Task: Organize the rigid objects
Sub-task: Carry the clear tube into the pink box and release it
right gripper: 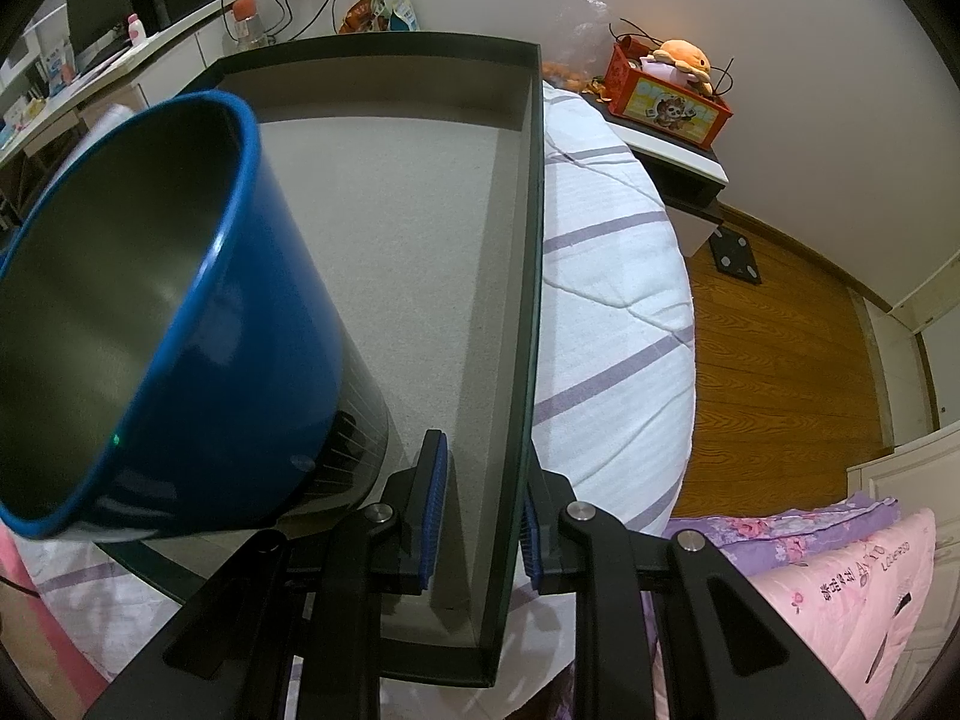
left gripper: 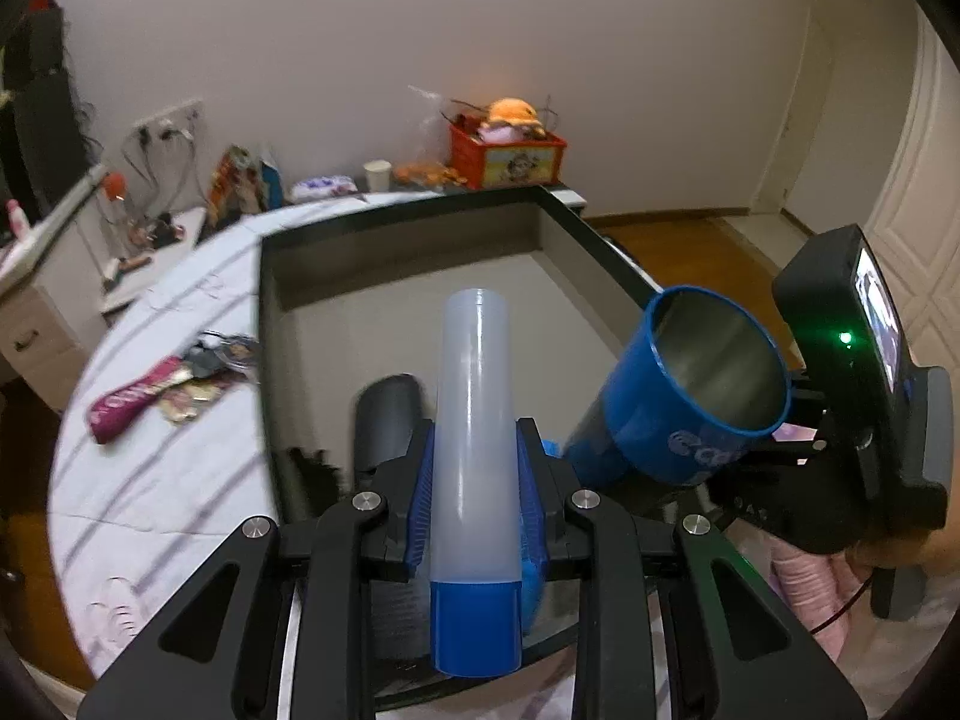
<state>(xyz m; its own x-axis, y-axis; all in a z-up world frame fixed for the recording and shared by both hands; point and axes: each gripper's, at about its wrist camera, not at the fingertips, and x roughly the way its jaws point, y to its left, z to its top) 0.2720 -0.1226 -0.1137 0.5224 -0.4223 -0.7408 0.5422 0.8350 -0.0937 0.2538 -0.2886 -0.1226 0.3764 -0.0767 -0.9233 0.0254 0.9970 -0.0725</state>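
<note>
My left gripper (left gripper: 474,462) is shut on a translucent tube (left gripper: 474,420) with a blue cap (left gripper: 476,624). Both blue pads (left gripper: 423,480) press its sides, and it points out over the tray. The grey-lined tray (left gripper: 396,222) with a dark rim lies on the bed. At its right side a blue cup (left gripper: 690,384) with a metal inside lies tilted, mouth up. A dark cylinder (left gripper: 390,414) lies beside the tube. My right gripper (right gripper: 483,516) is shut on the tray's right wall (right gripper: 519,360), one pad inside and one outside. The blue cup (right gripper: 180,300) fills that view's left.
The bed has a white, purple-striped cover (right gripper: 612,300). Keys and a pink packet (left gripper: 156,390) lie left of the tray. A red crate with a plush toy (right gripper: 666,96) stands on a side table, with a paper cup (left gripper: 378,174) nearby. Wooden floor (right gripper: 780,360) lies to the right.
</note>
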